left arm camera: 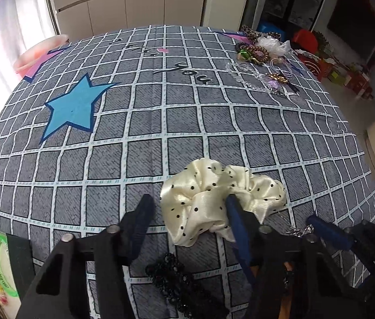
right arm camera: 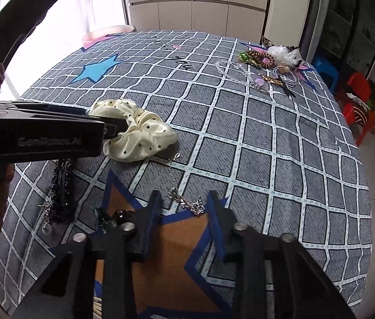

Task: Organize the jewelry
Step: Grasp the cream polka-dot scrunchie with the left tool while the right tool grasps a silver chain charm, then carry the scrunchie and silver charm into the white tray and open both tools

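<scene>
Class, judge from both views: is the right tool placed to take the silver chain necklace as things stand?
Probably yes. The right tool is open, and the silver chain necklace lies on the cloth right at its tips, with nothing covering it. The cream scrunchie sits farther off.

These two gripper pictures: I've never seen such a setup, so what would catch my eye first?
Probably the cream polka-dot scrunchie, lying near the middle of the checked bedspread with the open left gripper straddling part of it. Next, the big blue star printed on the cloth to its left. Then the jumble of hair ties and beads at the far right corner.
</scene>
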